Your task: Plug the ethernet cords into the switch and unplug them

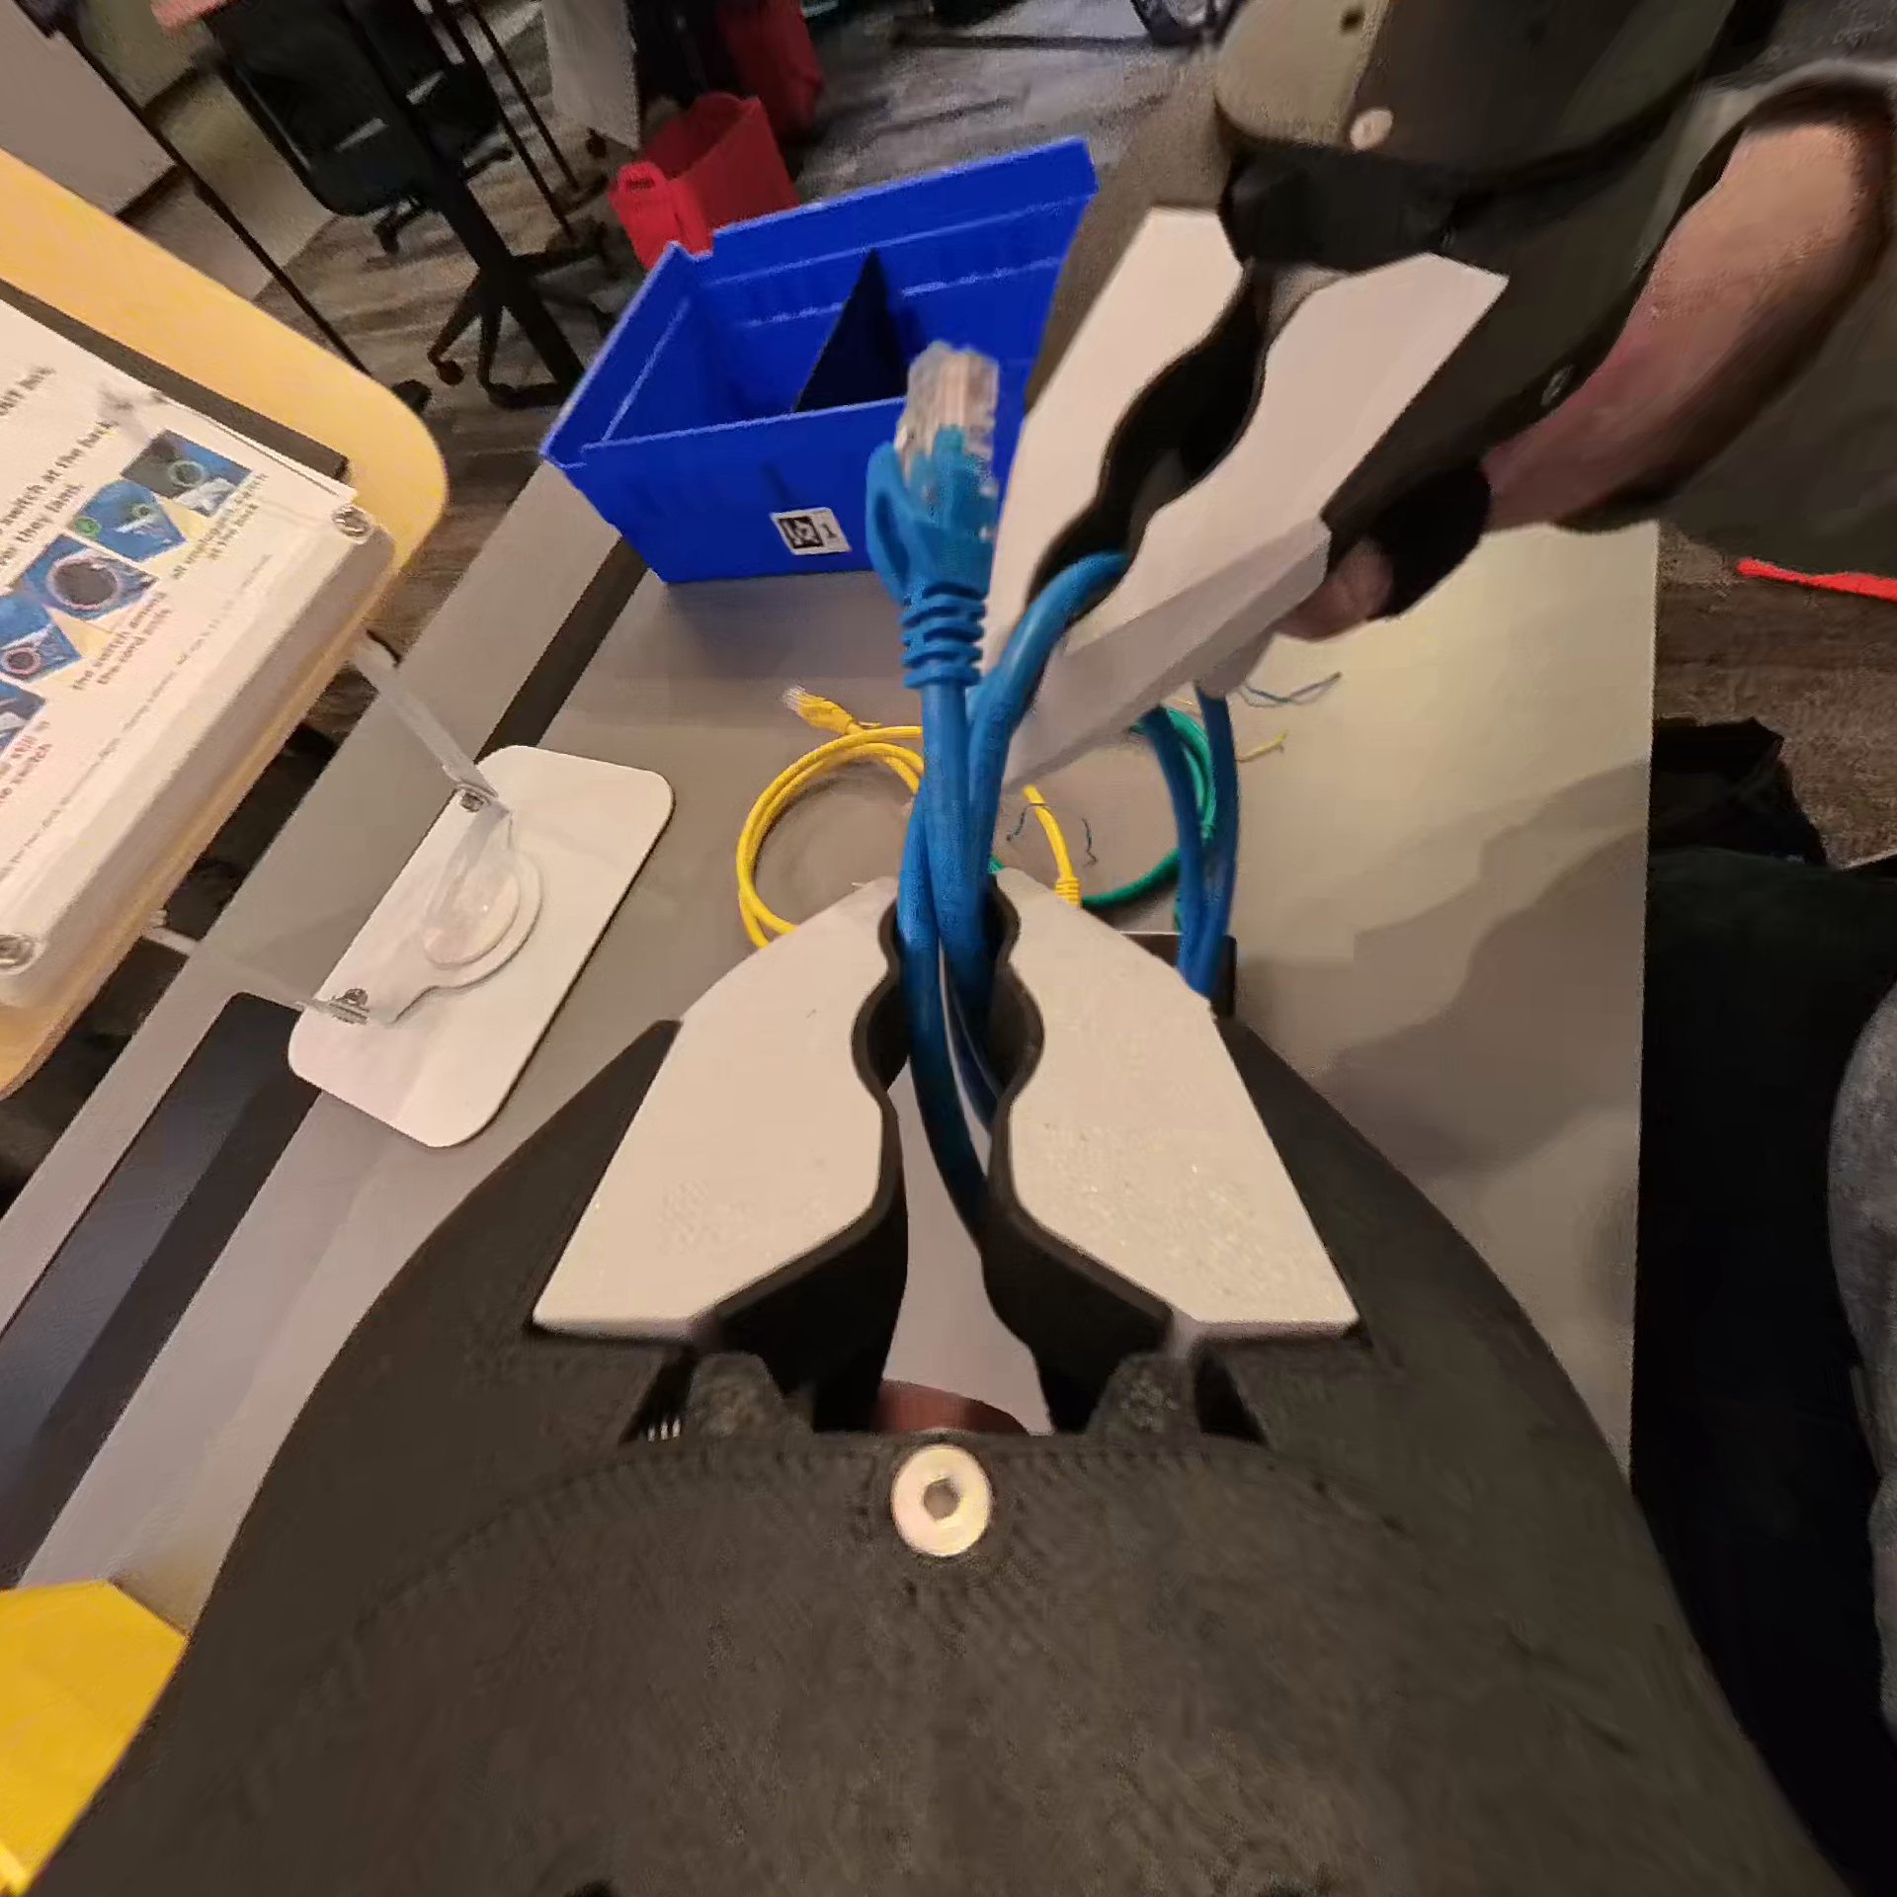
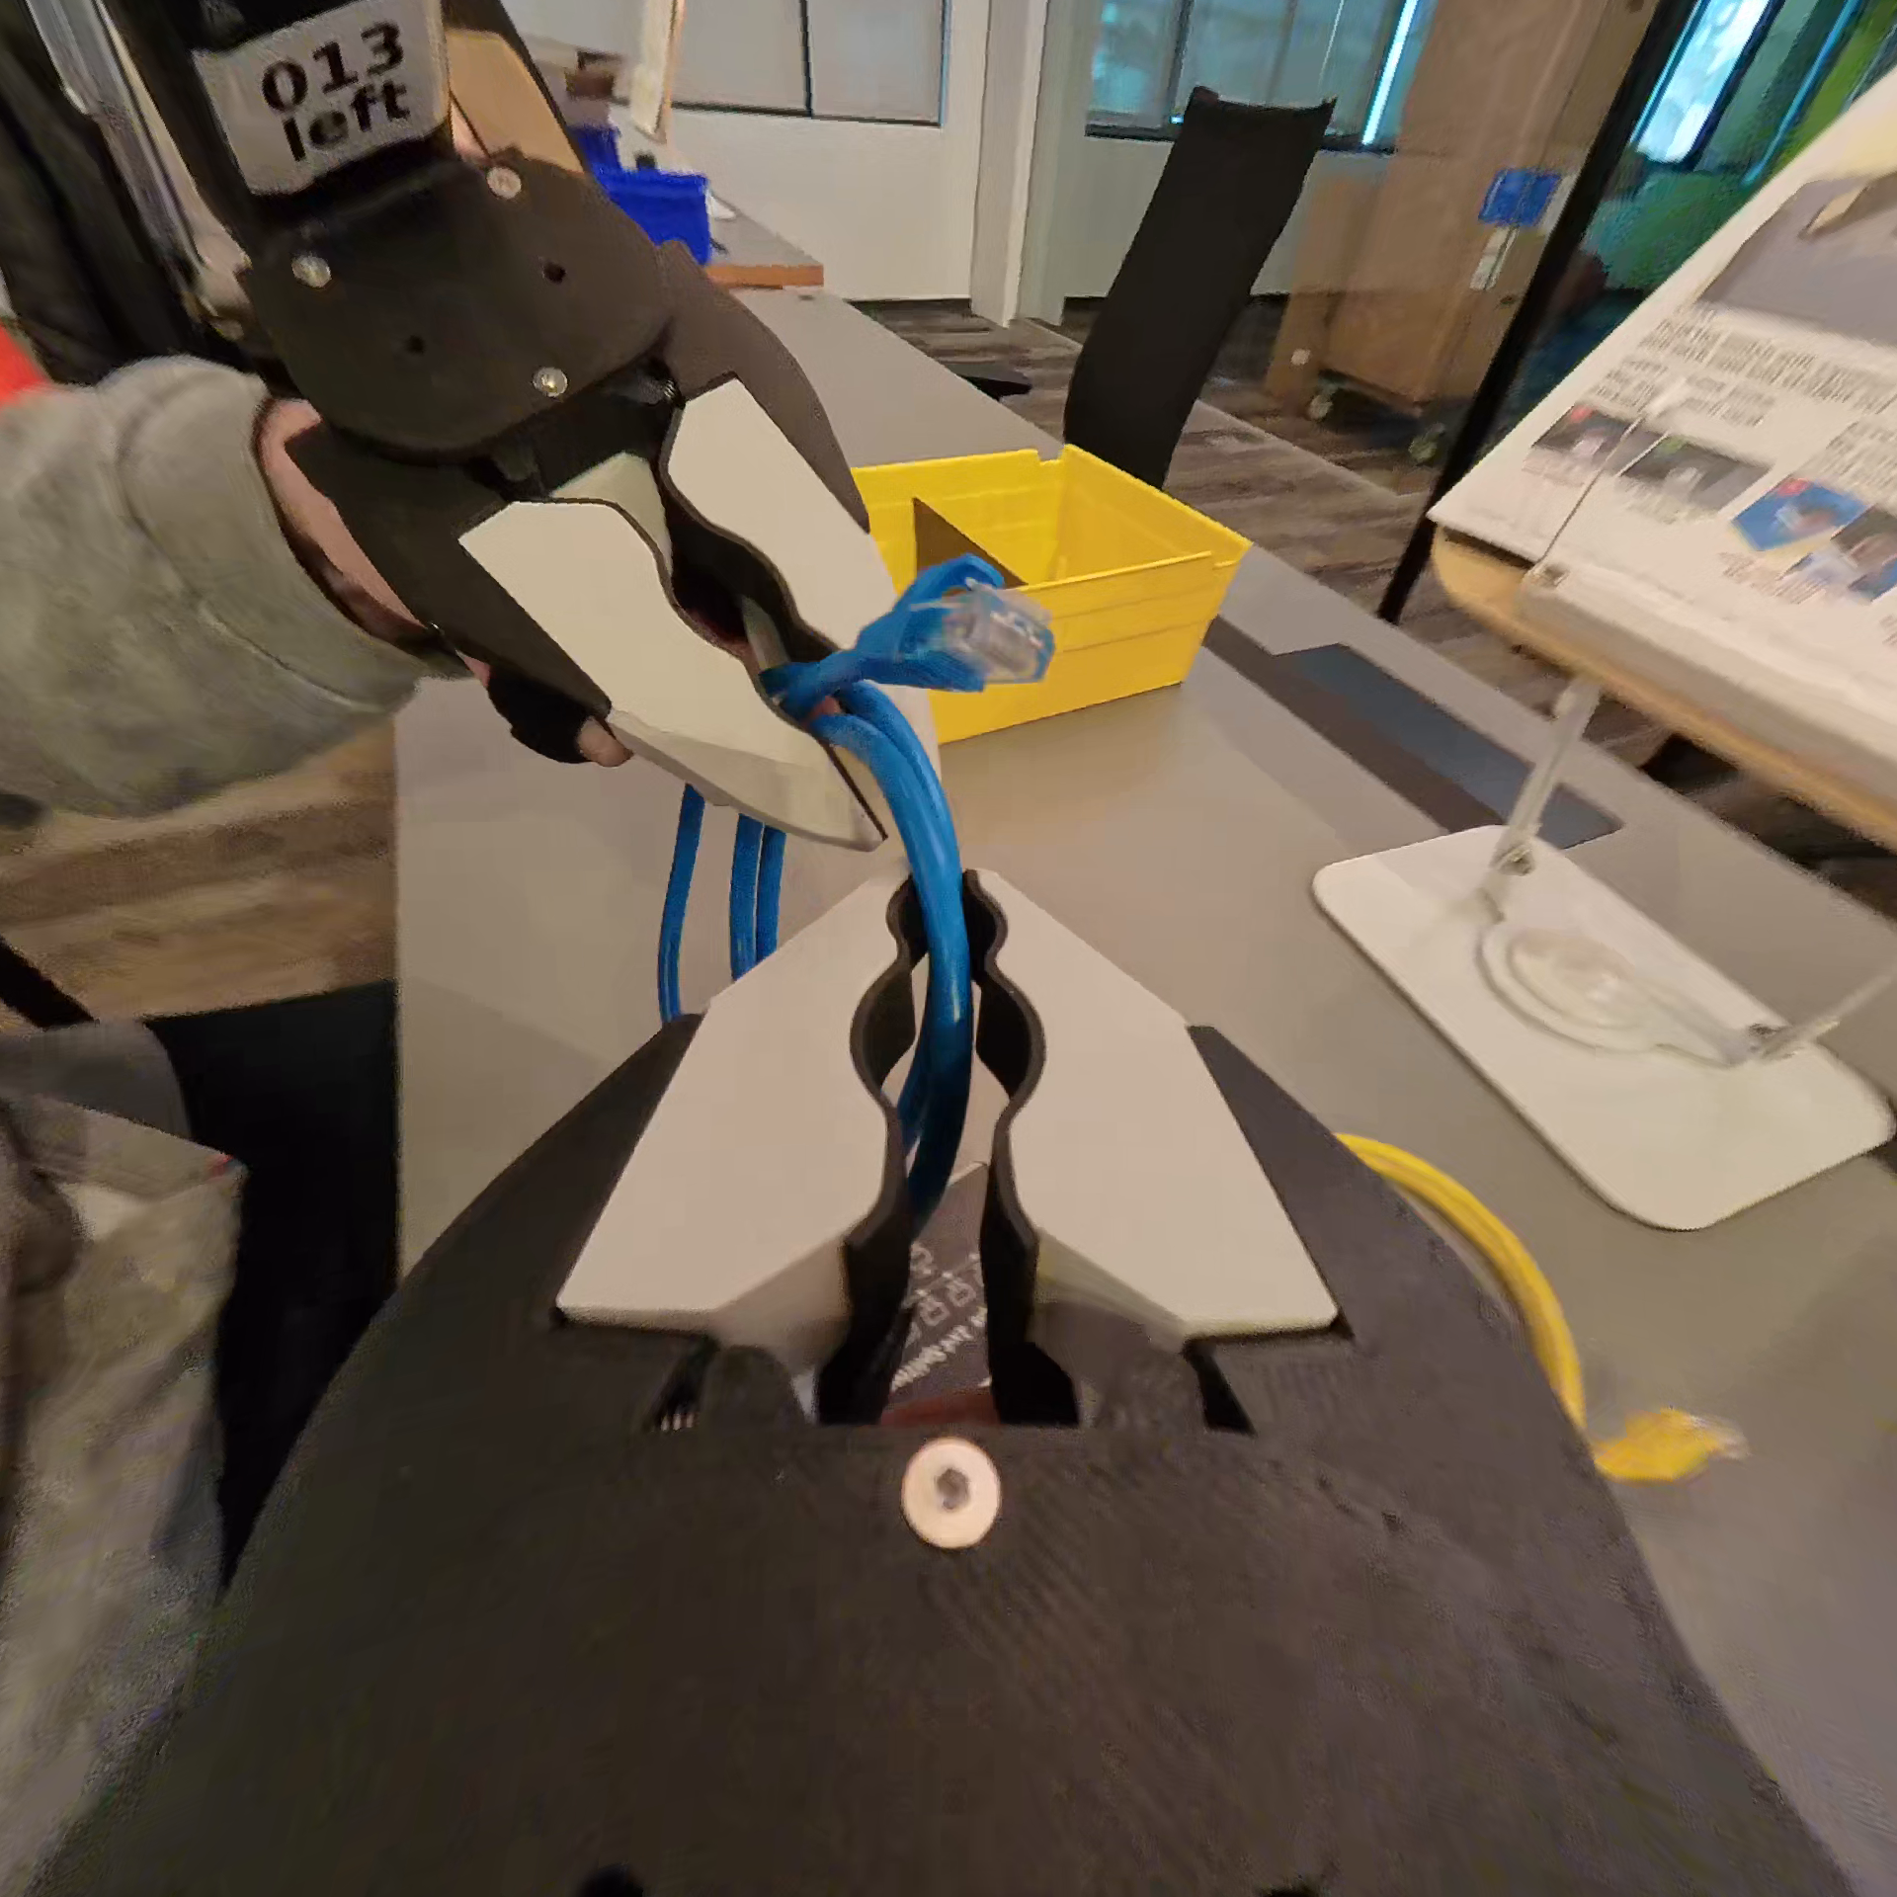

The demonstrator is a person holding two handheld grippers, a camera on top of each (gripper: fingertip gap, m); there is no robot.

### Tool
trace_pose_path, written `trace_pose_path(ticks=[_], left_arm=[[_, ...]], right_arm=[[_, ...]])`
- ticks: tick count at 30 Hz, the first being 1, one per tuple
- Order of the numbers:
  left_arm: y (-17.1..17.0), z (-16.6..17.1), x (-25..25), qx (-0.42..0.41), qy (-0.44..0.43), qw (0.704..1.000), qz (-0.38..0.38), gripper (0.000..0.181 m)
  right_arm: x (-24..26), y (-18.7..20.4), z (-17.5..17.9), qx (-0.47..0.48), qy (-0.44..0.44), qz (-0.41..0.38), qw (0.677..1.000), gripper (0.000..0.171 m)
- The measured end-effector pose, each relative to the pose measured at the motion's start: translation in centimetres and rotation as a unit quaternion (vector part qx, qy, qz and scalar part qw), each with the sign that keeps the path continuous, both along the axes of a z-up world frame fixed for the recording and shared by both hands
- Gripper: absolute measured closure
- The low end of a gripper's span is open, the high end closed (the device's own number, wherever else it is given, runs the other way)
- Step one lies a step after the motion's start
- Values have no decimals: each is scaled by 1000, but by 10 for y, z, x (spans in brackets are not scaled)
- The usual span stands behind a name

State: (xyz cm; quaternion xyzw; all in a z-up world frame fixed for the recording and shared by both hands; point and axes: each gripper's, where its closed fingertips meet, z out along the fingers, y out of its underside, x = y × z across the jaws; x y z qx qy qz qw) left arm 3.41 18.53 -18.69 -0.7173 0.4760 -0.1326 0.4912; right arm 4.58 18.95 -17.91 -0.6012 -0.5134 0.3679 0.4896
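Note:
A blue ethernet cable is coiled in several strands, and both grippers hold it above the grey table. My left gripper is shut on a bundle of its strands. The clear plug sticks up beyond the left fingertips. My right gripper comes in from the upper right and is shut on a loop of the same cable. In the right wrist view, my right gripper pinches one blue strand. There the left gripper holds the coil at the upper left, with the plug pointing right.
A yellow cable and a green cable lie on the table below the grippers. A blue bin stands at one end and a yellow bin at the other. A sign stand is beside them. A dark box edge shows under the cable. The tips of both grippers are at nearly the same place.

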Motion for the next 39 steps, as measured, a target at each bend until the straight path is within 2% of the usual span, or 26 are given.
trace_pose_path(ticks=[5, 7, 8, 9, 10, 11, 15, 17, 21, 23, 27, 29, 32, 33, 37, 39], left_arm=[[4, 20, -8, 40, -15, 999, 7, 149], [4, 27, -11, 55, -7, 998, 13, 148], [4, 26, -13, 54, 1, 998, 17, 151], [4, 26, -16, 61, 7, 998, 17, 173], [6, 26, -18, 76, 13, 997, 20, 181], [8, 23, -23, 78, 25, 996, 27, 181], [18, 34, -44, 69, 11, 996, 64, 154], [19, 38, -56, 71, 28, 994, 78, 150], [22, 29, -78, 43, 52, 992, 106, 123], [20, 14, -79, 2, 26, 995, 96, 119], [18, -13, -57, -55, -40, 996, 59, 125], [12, -11, -37, -88, -107, 990, 27, 130], [5, 1, -21, -113, -176, 978, -14, 153], [5, 5, -20, -114, -190, 975, -18, 155], [-6, 10, -13, -144, -215, 964, -56, 129], [-3, 7, -14, -136, -203, 969, -46, 136]], right_arm=[[-5, 9, 0, -33, 35, -2, 999, 170], [-7, 14, -2, -19, 28, -8, 999, 170], [-9, 14, -3, -18, 24, -6, 1000, 170], [-11, 15, -1, -18, 32, -7, 999, 170], [-13, 16, 1, -22, 36, -12, 999, 170], [-13, 19, 1, -25, 36, -17, 999, 170], [-8, 32, 18, -26, 73, -41, 996, 170], [-2, 42, 29, -20, 93, -63, 994, 171], [9, 55, 53, -22, 143, -87, 986, 171], [15, 59, 65, -40, 180, -87, 979, 171], [23, 62, 80, -102, 247, -66, 961, 170], [25, 62, 82, -119, 266, -58, 955, 170], [28, 62, 81, -120, 269, -58, 954, 170], [29, 62, 81, -115, 270, -59, 954, 170], [31, 65, 79, -110, 268, -63, 955, 170], [31, 64, 79, -111, 270, -62, 954, 170]])
